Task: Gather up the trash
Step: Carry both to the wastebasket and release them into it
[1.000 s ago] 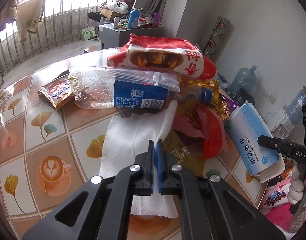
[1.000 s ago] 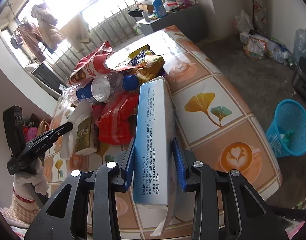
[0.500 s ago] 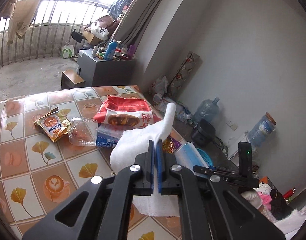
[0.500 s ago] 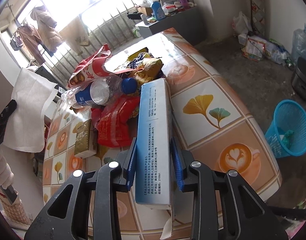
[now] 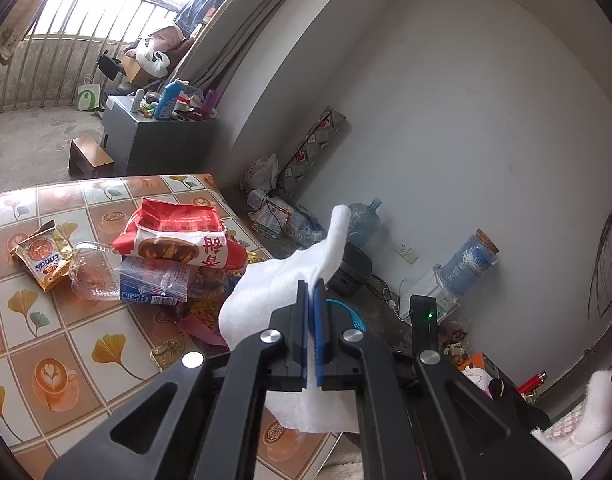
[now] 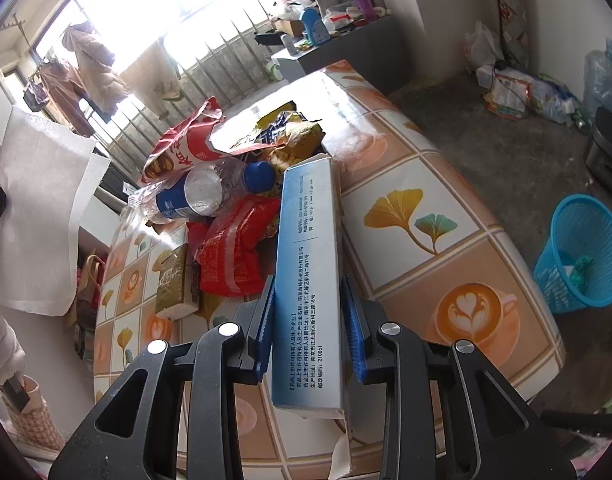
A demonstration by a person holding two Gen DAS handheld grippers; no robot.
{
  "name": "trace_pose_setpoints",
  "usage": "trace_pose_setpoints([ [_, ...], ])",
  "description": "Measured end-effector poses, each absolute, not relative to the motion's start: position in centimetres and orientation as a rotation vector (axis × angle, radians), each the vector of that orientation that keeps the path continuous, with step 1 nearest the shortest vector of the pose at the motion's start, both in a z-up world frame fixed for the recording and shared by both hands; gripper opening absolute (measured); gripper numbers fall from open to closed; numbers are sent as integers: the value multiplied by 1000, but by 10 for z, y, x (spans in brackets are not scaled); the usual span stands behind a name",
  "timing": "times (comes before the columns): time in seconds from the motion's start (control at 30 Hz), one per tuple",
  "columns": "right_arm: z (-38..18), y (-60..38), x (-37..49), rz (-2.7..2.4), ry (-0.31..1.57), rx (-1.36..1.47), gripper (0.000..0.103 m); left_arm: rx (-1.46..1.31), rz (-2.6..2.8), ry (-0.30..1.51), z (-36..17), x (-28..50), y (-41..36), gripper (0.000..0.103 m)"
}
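Nearest in the left wrist view, the left gripper (image 5: 311, 300) is clenched on a white foam sheet (image 5: 282, 280), its blue pads pinching the sheet's upper edge so that the rest hangs free above the near edge of the table (image 5: 46, 328). In the right wrist view that sheet (image 6: 38, 216) shows at far left, raised clear of the tabletop. The right gripper (image 6: 308, 320) straddles a long blue carton (image 6: 308, 280) that lies on the table; the pads stand just beside its two long sides, and I cannot tell whether they press it or only bracket it. The carton's long axis runs straight away from the gripper, along the fingers. Its face carries printed Chinese text, seemingly a maker's address, and the number 210061 near the close end.

The blue mesh bin (image 6: 582, 256) stands on the floor to the right of the table, below its edge and well apart from both grippers; some rubbish already lies in it. Judging from the right wrist view, the right gripper is the nearer to it, so the carton would swing right and down, while the foam sheet has to cross over the table.

Farther along the table lies the remaining heap: a red plastic bag (image 6: 234, 252), a clear bottle (image 6: 210, 192) with a blue cap and label, a big red snack bag (image 5: 178, 236) with large Chinese characters, and a small orange packet (image 5: 42, 254) whose print reads "Enaak".
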State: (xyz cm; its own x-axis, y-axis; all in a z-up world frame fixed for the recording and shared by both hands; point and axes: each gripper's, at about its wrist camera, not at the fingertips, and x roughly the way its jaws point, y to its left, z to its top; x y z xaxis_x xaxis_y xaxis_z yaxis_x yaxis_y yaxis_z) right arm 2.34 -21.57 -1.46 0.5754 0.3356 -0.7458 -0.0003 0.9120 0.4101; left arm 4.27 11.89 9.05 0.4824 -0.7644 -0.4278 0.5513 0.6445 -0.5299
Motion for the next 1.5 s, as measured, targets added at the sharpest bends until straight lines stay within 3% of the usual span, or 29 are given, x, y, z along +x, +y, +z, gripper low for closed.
trace_pose_setpoints([
  [0.87, 2, -291, 2, 160, 809, 573, 29, -245, -993, 723, 99, 66, 7, 2],
  [1.17, -2, -390, -22, -118, 700, 702, 29, -192, -1155, 825, 83, 108, -118, 2],
  [1.5, -58, -493, -27, -429, 671, 895, 30, -88, -1275, 1025, 27, 152, -308, 2],
])
